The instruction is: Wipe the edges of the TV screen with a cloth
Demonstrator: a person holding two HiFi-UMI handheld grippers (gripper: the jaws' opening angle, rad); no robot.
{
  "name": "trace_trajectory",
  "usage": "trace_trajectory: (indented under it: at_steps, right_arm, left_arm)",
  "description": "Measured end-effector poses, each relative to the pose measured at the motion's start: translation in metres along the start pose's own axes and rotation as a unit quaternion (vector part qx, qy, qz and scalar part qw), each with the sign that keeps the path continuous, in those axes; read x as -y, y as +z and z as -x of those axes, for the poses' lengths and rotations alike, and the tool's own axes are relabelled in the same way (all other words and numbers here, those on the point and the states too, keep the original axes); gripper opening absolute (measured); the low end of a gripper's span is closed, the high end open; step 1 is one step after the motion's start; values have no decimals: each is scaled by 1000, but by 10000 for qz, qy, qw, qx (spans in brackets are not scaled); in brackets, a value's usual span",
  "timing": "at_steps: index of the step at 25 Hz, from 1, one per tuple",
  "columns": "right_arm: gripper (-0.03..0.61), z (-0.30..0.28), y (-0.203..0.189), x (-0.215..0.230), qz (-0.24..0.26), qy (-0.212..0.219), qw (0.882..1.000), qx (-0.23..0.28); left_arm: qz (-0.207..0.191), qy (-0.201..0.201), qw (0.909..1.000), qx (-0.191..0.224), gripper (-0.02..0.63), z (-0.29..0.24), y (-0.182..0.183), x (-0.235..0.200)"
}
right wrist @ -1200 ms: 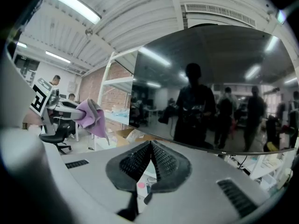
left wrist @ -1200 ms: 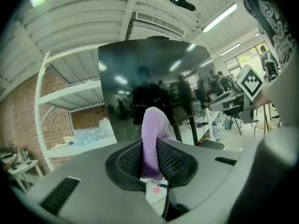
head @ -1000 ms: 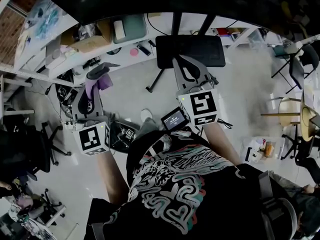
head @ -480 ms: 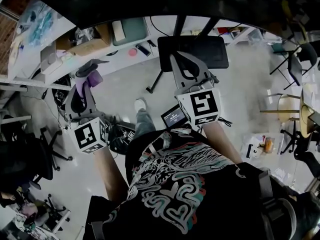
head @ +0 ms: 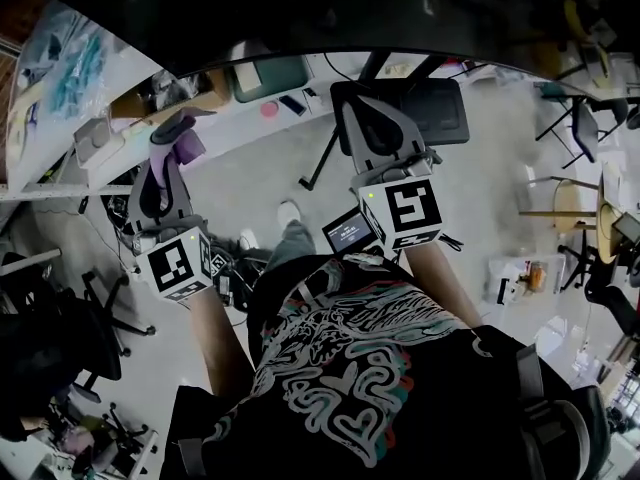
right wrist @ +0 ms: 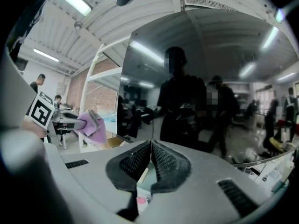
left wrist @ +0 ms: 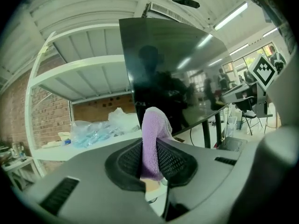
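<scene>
The TV screen [left wrist: 177, 69] is a dark glossy panel on a stand; its left edge runs down just above the cloth. In the head view the TV [head: 350, 8] is the dark band across the top. My left gripper [left wrist: 150, 146] is shut on a purple cloth [left wrist: 152, 139] that sticks up between the jaws, close to the screen's lower left corner. In the head view the cloth [head: 180, 150] shows at the left gripper's [head: 178, 133] tip. My right gripper [right wrist: 151, 146] is shut with nothing in it and faces the screen [right wrist: 210, 92], with the cloth [right wrist: 93, 125] to its left.
A white shelf unit [left wrist: 79, 69] with plastic bags stands left of the TV before a brick wall. The TV's dark stand base [head: 420, 108] is on the floor ahead. A white bench [head: 150, 108] with boxes runs at the left; chairs [head: 590, 128] stand at the right.
Both grippers have edged up toward the TV. The left one, still holding the cloth, has drifted slightly left. Neither gripper's hold has changed.
</scene>
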State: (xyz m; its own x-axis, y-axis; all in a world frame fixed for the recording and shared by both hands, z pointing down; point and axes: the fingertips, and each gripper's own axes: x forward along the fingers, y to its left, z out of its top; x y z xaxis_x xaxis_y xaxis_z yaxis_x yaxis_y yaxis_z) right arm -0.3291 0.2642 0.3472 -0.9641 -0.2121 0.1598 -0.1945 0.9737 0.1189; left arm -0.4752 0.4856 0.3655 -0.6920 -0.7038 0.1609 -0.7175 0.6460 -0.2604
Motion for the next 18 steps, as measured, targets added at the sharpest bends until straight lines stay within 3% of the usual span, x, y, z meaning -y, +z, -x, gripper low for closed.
trace_trajectory:
  at_steps: [11, 18]
  right_arm:
    - [31, -50, -2, -25, -101, -402, 9990, -163]
    - [31, -68, 1, -22, -107, -466, 9986, -225]
  left_arm:
    - [55, -269, 9996, -73, 55, -57, -31, -50]
    - [37, -414, 9988, -256, 55, -95, -40, -49]
